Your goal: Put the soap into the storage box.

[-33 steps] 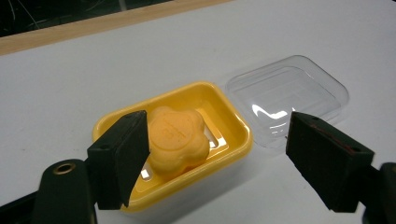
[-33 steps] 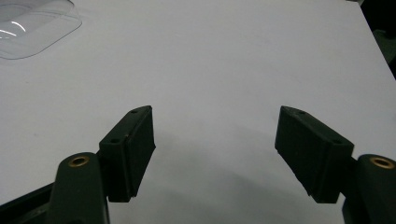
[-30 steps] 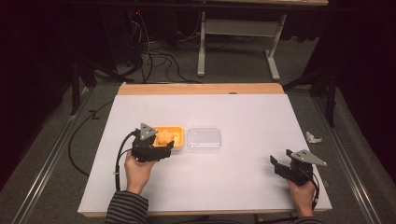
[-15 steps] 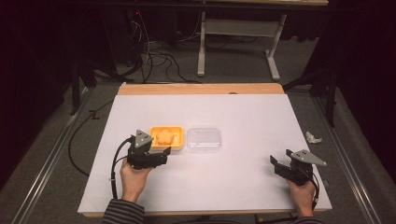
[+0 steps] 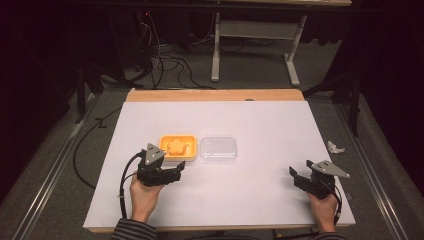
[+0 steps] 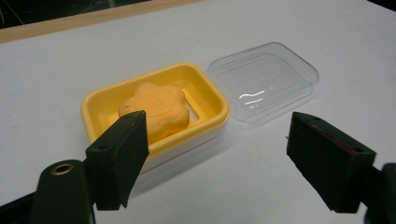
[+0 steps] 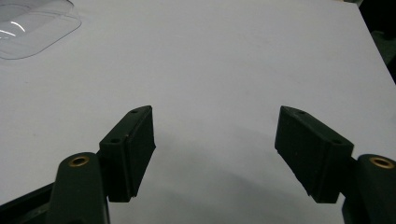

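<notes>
We note the left gripper [image 5: 176,168] has backed toward the near edge — jaws spread, empty, now just near of the yellow dish [image 5: 177,147] instead of over it. Soap [image 6: 156,109] sits inside; lid [image 5: 218,149] lies off, just right. Right gripper [image 5: 300,178] — released, idle, far right. Placing looks finished; lidding likely next.

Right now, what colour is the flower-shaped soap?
Orange flower-shaped soap, inside the yellow plastic dish; clearest in the left gripper view.

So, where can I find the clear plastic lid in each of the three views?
High view: the clear lid lies near the table's middle, just right of the yellow soap dish.
Left gripper view: the lid is upper right, beside the dish.
Right gripper view: a part of the lid is in the top left corner.
Shared landmark: the white table surface.
</notes>
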The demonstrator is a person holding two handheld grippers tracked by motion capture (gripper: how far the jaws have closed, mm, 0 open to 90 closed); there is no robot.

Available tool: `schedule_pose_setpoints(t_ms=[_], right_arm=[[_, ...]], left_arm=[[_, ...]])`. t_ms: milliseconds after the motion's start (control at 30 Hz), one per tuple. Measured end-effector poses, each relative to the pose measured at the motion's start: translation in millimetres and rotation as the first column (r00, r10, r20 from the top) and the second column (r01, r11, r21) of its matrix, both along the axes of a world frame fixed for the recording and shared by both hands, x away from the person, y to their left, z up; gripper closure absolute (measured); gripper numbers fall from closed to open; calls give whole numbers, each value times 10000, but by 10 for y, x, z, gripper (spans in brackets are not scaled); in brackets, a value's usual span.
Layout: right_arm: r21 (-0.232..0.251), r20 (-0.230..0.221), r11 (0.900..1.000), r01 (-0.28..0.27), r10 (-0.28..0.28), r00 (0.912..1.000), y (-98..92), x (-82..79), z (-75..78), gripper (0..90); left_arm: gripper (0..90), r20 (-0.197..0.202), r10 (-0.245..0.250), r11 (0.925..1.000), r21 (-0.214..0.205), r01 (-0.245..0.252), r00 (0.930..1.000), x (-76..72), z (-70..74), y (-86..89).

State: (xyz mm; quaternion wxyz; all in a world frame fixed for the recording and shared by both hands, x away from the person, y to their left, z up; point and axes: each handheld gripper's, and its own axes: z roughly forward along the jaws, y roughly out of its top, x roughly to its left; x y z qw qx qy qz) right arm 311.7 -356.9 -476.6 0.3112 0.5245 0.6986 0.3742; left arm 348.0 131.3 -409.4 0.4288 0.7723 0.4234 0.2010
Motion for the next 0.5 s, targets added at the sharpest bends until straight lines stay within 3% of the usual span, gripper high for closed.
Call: schedule_pose_setpoints(t_ms=[500], right_arm=[[4,-7,10000,-29,29,10000,-1,1,0,290]], left_arm=[[210,-75,43,9995,-308,-46,10000,-83,-49,11]])
